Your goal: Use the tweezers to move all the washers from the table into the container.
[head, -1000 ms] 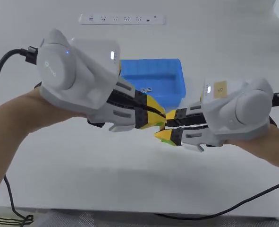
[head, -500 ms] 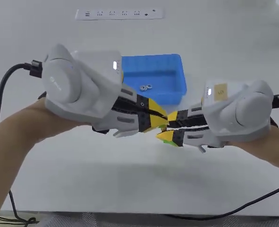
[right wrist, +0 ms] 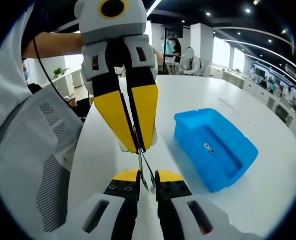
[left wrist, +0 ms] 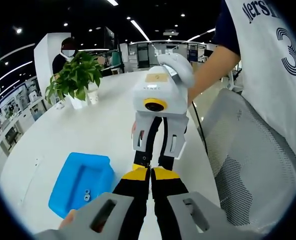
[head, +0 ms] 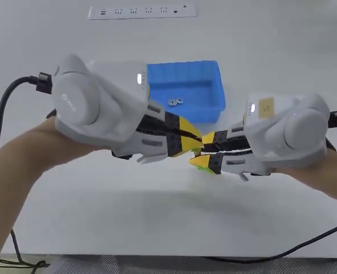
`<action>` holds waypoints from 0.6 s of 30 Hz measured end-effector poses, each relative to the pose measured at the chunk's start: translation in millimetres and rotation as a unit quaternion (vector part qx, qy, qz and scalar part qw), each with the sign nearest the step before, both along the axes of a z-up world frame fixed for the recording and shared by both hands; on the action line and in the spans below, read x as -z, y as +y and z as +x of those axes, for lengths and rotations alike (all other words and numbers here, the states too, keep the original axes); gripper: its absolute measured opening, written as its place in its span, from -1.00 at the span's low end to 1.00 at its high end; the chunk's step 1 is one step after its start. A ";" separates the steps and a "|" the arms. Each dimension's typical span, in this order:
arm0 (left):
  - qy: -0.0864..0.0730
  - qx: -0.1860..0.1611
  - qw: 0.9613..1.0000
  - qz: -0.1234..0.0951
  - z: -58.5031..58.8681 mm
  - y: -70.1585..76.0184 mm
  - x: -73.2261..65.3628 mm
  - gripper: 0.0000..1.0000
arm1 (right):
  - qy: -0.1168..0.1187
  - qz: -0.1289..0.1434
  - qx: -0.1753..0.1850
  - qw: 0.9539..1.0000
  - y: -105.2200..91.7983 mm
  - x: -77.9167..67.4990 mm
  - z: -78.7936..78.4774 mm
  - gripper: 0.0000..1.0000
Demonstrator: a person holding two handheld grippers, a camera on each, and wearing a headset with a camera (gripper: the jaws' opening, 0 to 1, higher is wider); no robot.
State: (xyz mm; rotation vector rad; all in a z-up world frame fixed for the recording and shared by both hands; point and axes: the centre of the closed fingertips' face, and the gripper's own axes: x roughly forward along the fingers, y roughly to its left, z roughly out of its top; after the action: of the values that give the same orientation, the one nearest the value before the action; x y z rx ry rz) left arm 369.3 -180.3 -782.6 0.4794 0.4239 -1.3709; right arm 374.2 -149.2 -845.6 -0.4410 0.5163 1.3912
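Head view: my left gripper (head: 195, 144) and right gripper (head: 198, 160) meet tip to tip above the white surface (head: 157, 211), each held in one of my hands. Seen from the right gripper view, the left gripper's yellow jaws are pressed together on the top end of a pair of thin silver metal tweezers (right wrist: 143, 170). The tweezers' two legs run on into the narrow gap between my right gripper's own yellow-tipped jaws. Those jaws stand close together, but I cannot tell whether they press on the legs.

Just beyond both gripper tips sits the shallow blue plastic rectangular container (head: 208, 114), resting flat on the surface. Two small silver metal washers (head: 175, 102) lie side by side on its floor. From the right gripper it lies ahead and to the right of the jaws; from the left gripper, ahead and to the left. A white power strip (head: 142, 11) lies well beyond the container, at the far edge of the surface.
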 end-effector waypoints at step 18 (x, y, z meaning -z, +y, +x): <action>0.012 0.003 1.000 -0.006 -2.4 -1.1 0.2 -0.89 | 0.010 0.000 -0.001 1.000 0.7 5.1 -1.3 -0.74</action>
State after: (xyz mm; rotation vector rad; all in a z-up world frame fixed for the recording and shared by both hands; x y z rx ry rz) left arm 366.9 -181.5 -782.8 0.4541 0.4337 -1.3867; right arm 372.9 -148.5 -850.7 -0.4291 0.5321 1.3986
